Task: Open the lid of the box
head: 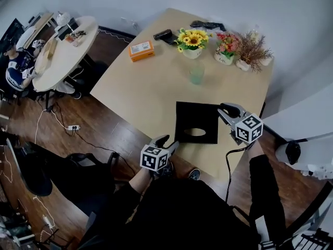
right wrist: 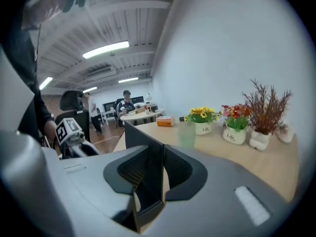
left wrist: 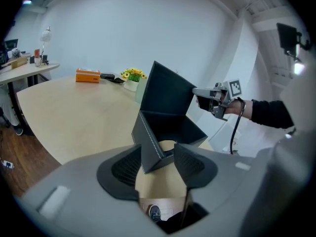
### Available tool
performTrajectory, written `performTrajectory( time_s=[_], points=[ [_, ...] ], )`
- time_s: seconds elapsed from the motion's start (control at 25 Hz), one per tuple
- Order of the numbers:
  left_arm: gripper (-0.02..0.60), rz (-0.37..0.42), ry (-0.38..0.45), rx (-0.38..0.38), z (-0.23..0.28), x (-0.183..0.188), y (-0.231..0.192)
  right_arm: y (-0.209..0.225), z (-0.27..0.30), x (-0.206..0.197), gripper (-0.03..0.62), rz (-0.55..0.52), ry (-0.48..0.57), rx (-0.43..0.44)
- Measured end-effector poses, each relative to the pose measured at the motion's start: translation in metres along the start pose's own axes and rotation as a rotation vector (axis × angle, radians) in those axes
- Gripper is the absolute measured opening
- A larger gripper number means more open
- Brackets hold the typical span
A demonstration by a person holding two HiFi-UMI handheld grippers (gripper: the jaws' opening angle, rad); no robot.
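Observation:
A black box [head: 196, 120] stands near the front edge of the tan table [head: 151, 87]. Its lid [left wrist: 167, 90] is raised and leans back, and a pale oval [head: 194, 132] shows inside. My left gripper [head: 169, 142] is at the box's near left corner [left wrist: 150, 152], which sits between the jaws with both pads against its walls. At the lid's right edge is my right gripper [head: 222, 112]. The thin lid panel [right wrist: 156, 157] stands on edge between its pads, which look tight against it. The left gripper view shows the right gripper [left wrist: 200, 95] at the lid's upper corner.
At the table's far side stand a sunflower pot [head: 191, 41], two more plant pots [head: 227, 48] and a green glass [head: 196, 73], with an orange box [head: 141, 50] to the left. A round table [head: 60, 48] with clutter stands far left. A cable [head: 227, 171] hangs by the right arm.

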State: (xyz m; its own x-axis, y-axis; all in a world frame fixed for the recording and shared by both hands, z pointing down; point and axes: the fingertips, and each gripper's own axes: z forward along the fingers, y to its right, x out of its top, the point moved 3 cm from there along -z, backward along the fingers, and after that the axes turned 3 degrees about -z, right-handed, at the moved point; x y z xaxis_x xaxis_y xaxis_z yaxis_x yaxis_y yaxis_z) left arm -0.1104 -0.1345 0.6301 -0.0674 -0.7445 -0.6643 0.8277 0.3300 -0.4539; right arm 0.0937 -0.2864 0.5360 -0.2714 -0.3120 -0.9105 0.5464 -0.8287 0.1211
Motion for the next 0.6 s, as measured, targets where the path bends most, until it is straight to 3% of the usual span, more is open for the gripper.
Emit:
performTrajectory(
  time_s=[0.48, 0.6],
  points=[
    [0.186, -0.086, 0.021, 0.123, -0.037, -0.024, -0.022, 0.049, 0.031, -0.009, 0.081, 0.399, 0.116, 0.078],
    [0.186, -0.09, 0.021, 0.133, -0.043, -0.029, -0.02, 0.059, 0.041, -0.022, 0.075, 0.559, 0.119, 0.096]
  ],
)
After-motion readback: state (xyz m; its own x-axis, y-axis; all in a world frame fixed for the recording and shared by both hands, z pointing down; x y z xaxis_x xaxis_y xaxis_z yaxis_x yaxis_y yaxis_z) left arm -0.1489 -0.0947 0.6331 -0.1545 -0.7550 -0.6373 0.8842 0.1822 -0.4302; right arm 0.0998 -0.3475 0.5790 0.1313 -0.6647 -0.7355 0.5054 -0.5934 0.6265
